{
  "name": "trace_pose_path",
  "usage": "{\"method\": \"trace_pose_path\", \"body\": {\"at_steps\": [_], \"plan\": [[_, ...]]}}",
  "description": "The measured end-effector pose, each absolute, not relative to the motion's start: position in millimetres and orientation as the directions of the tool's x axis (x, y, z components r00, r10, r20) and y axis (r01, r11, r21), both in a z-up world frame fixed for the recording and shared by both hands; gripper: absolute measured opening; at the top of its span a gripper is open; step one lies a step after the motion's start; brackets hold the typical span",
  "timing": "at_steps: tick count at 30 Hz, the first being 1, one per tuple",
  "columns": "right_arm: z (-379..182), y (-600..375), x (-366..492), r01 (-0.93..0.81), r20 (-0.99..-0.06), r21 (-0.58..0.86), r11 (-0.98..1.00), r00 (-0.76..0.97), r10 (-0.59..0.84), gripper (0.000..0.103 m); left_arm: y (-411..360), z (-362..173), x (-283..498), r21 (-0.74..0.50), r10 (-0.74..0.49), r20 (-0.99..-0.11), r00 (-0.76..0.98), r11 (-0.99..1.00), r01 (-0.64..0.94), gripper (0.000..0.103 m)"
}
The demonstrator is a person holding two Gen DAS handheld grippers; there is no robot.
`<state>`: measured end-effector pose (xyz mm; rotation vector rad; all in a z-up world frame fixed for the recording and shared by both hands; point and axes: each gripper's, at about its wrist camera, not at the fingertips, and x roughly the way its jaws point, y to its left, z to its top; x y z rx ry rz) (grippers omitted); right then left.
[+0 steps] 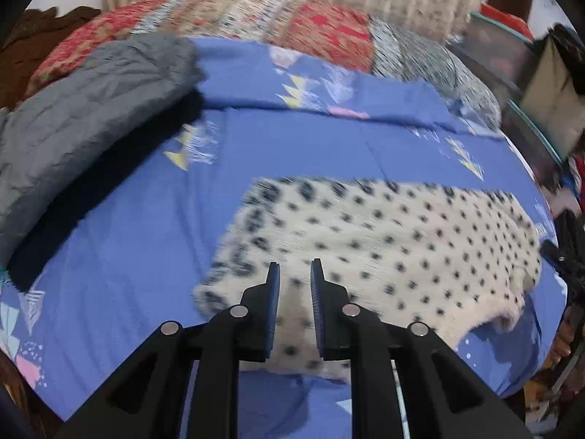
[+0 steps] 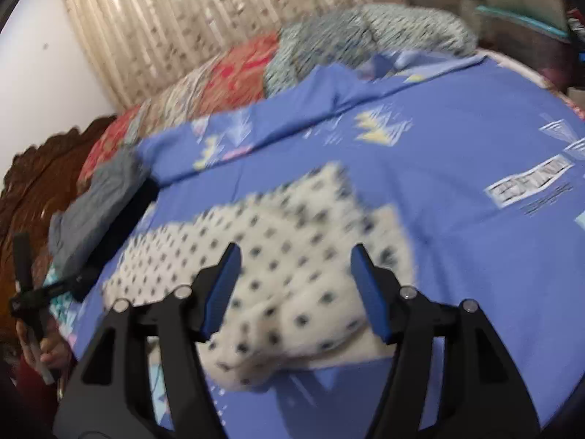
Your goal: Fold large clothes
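A fluffy white garment with dark dots (image 1: 384, 241) lies folded on the blue patterned bedsheet (image 1: 146, 219); it also shows in the right wrist view (image 2: 278, 256). My left gripper (image 1: 295, 269) hovers over the garment's near left part, jaws a narrow gap apart, nothing between them. My right gripper (image 2: 296, 252) is open wide above the garment's near end, empty. The left gripper's handle and hand show at the left edge of the right wrist view (image 2: 29, 292).
A folded grey garment (image 1: 73, 124) on a dark one lies at the bed's left. Red and patterned pillows (image 1: 310, 25) line the far side before a curtain (image 2: 182, 18). A carved wooden headboard (image 2: 40, 172) stands left. Clutter (image 1: 541, 84) sits at the right.
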<state>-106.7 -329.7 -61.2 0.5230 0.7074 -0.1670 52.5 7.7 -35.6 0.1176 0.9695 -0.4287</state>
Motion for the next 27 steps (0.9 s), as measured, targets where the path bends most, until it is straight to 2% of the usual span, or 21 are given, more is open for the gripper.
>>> {"method": "trace_pose_path", "body": {"at_steps": [2,4,5,6,8,10,11,12,14,15,16,18,20,25,27], "plan": [[-76,-327,-102,0.325,-0.682,0.409,0.852,0.729,0.049,0.06,-6,-49,54,-0.08,-0.291,-0.839,0.461,0.902,0.424,0.04],[-105,-330,-87,0.396,-0.784,0.351,0.848,0.619,0.036,0.057,-22,-80,62,0.012,-0.193,-0.883,0.427,0.901,0.433,0.04],[-114,-333,-84,0.402,-0.805,0.344,0.848,0.592,0.046,0.056,-27,-96,67,0.034,-0.158,-0.905,0.395,0.899,0.437,0.04],[-116,-334,-85,0.392,-0.797,0.357,0.848,0.601,0.058,0.055,-28,-104,69,0.031,-0.153,-0.914,0.375,0.897,0.442,0.04],[-103,-336,-92,0.376,-0.772,0.385,0.843,0.631,0.071,0.056,-23,-88,64,0.013,-0.187,-0.902,0.39,0.889,0.458,0.04],[-79,-342,-108,0.344,-0.704,0.44,0.829,0.705,0.082,0.064,-10,-61,58,-0.031,-0.252,-0.876,0.411,0.88,0.474,0.041],[-67,-349,-119,0.344,-0.668,0.451,0.823,0.742,0.056,0.075,-1,-49,57,-0.035,-0.269,-0.86,0.434,0.879,0.476,0.044],[-62,-354,-125,0.353,-0.649,0.452,0.819,0.76,0.031,0.087,7,-39,57,-0.029,-0.273,-0.846,0.458,0.881,0.472,0.056],[-57,-364,-132,0.385,-0.641,0.442,0.81,0.768,-0.016,0.095,27,-28,65,-0.013,-0.253,-0.835,0.488,0.897,0.442,0.081],[-61,-372,-130,0.403,-0.655,0.438,0.804,0.755,-0.022,0.095,38,-29,75,-0.016,-0.243,-0.84,0.484,0.904,0.426,0.088],[-66,-377,-128,0.417,-0.671,0.435,0.798,0.741,-0.021,0.095,43,-31,81,-0.022,-0.237,-0.848,0.475,0.91,0.415,0.091],[-79,-388,-124,0.444,-0.696,0.453,0.773,0.718,-0.005,0.095,55,-44,103,-0.071,-0.23,-0.881,0.413,0.928,0.366,0.093],[-93,-396,-120,0.461,-0.711,0.484,0.744,0.702,0.027,0.095,61,-61,119,-0.173,-0.292,-0.899,0.326,0.921,0.349,0.093],[-130,-398,-93,0.471,-0.737,0.569,0.675,0.655,0.164,0.095,53,-96,132,-0.384,-0.456,-0.874,0.167,0.859,0.338,0.093],[-134,-383,-81,0.447,-0.758,0.541,0.713,0.626,0.183,0.097,46,-107,135,-0.432,-0.493,-0.861,0.126,0.839,0.331,0.094]]}}
